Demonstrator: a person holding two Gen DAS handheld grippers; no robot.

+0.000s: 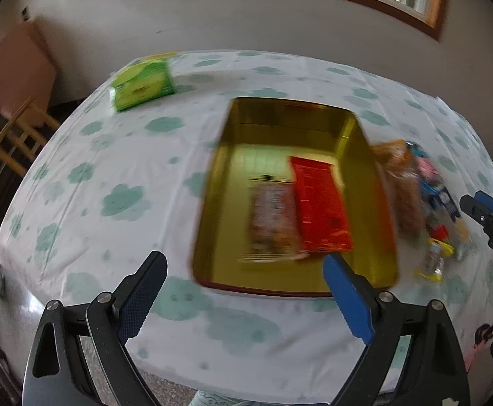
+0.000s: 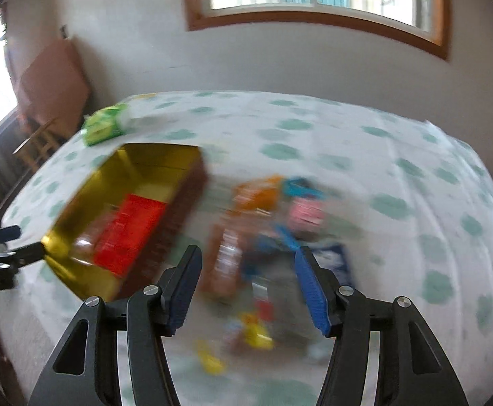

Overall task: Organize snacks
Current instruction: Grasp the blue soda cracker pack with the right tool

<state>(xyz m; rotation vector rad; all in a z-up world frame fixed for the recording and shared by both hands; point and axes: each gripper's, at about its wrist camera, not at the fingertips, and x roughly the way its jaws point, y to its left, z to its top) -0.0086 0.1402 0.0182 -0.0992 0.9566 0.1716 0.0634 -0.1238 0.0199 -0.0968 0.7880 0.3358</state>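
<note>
Two packets, red [image 1: 321, 209] and brown [image 1: 273, 223], lie flat in gold tin [image 1: 212, 203], mid-table; loose snack pile [image 2: 273, 243] sits just R of tin. L gripper [image 1: 246, 287] spread wide, nothing held. R gripper [image 2: 246, 280] part-spread, nothing held, above pile. Risk: frames blurred, so a hasty grab may pinch several wrappers or knock pile. L view shows tin floor; R view shows pile beneath its pads.

Ahead of the left gripper [image 1: 246, 274], a glossy gold metal tin [image 1: 209, 203] is reflecting light; cloth table cover [image 1: 111, 169] is lying matt; glossy plastic snack packets [image 2: 280, 237] ahead of right gripper [image 2: 246, 270].
</note>
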